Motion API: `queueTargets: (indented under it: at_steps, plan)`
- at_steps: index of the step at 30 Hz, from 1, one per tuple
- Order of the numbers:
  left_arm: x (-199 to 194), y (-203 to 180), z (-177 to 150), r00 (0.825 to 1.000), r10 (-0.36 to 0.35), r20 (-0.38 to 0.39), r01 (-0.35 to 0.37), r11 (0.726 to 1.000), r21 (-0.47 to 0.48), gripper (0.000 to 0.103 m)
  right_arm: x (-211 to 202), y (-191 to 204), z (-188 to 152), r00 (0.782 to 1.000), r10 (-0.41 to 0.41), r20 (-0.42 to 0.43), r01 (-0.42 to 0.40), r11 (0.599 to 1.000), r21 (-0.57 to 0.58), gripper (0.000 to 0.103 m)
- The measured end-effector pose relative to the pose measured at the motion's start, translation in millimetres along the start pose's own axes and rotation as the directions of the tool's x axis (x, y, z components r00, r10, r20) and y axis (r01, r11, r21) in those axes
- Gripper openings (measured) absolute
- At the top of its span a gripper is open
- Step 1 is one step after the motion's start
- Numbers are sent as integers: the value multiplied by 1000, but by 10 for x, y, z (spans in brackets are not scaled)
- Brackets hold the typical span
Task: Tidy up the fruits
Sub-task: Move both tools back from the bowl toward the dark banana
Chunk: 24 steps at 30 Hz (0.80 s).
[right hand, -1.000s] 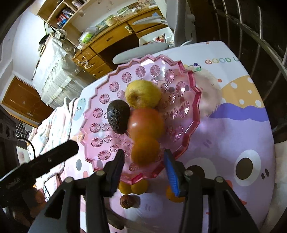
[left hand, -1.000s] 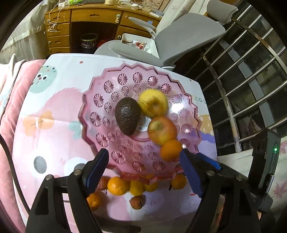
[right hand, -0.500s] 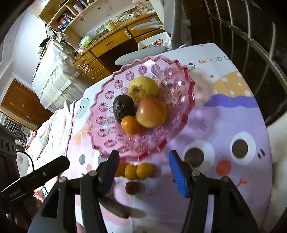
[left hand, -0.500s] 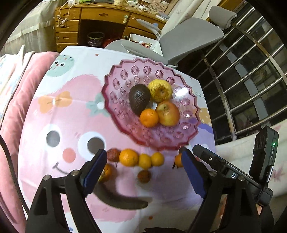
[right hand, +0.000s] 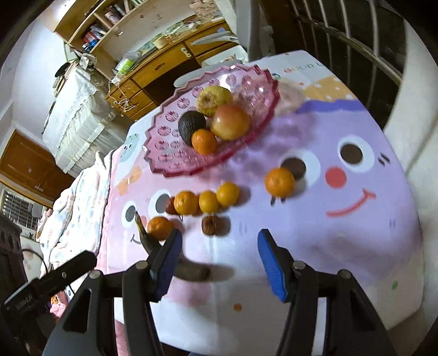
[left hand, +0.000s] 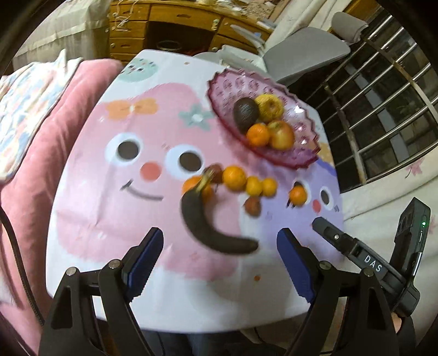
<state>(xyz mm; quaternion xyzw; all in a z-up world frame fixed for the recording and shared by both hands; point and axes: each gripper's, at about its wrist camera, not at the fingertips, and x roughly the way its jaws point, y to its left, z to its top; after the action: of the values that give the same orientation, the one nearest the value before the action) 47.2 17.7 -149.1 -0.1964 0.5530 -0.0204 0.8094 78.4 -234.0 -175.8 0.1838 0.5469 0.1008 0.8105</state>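
Observation:
A pink glass plate (left hand: 290,158) (right hand: 164,134) at the table's far side holds an avocado (left hand: 245,112), a yellow apple (left hand: 269,105), a red apple (left hand: 282,135) and an orange (left hand: 257,134). Several oranges (left hand: 234,178) (right hand: 186,202), two small brown fruits (left hand: 252,206) (right hand: 210,225) and a dark banana (left hand: 210,221) lie on the cloth in front of it. My left gripper (left hand: 219,260) is open and empty, just short of the banana. My right gripper (right hand: 219,263) is open and empty, near the small brown fruit.
The round table has a cartoon-face cloth (left hand: 109,205). A pink cushion (left hand: 41,137) lies to the left, a grey chair (left hand: 301,52) and a wooden desk (left hand: 164,24) behind, a metal railing (left hand: 383,109) to the right. A lone orange (right hand: 279,182) sits apart.
Both grippers have pulled back from the plate toward the table's near edge. The orange that the right gripper held over the plate now lies on it. The banana has come fully into view.

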Motion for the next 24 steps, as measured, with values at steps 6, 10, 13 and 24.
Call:
queueTargets:
  at_steps: [6,10,13,24]
  plan:
    - [-58,163,-227,999,35,-28,-36,998,-48,84,-9,-31,-232,999,-28,-22,29,999,43,58]
    - [-20,224,-285,997,53,-51,-58,993,-98,84,10,-70,-248,999,-37,-28,37,999,30,58]
    - [52,238,-288,995,72,-73,-82,987,-140,84,30,-110,-177,998,-51,-34,51,999,-7,58]
    - [415,113,-316,988,97,-120,-132,932,-337,84,224,-415,208,992,-81,-96,61,980,-190,58]
